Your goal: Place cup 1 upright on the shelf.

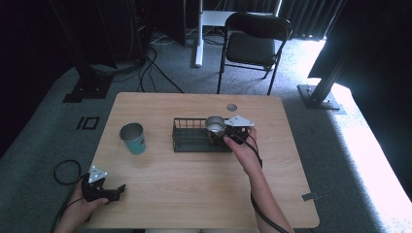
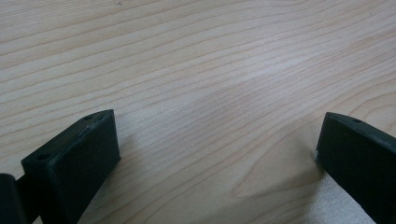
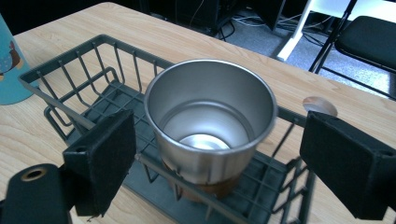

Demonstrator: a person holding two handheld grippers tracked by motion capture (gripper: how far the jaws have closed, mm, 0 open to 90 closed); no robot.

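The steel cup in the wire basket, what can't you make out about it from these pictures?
- Steel cup, right gripper view: its base is hidden behind the wire basket rail.
- High view: the cup's near side is covered by the right tongs; too small to tell whether they touch it.

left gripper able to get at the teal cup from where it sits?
Probably yes. The left gripper rests open at the table's near left corner, and bare tabletop lies between it and the upright teal cup.

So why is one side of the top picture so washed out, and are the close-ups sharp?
High view: daylight blows out the floor at right, the back stays dark. Right gripper view: the steel cup is crisp with soft glare. Left gripper view: table grain sharp, near edges soft.
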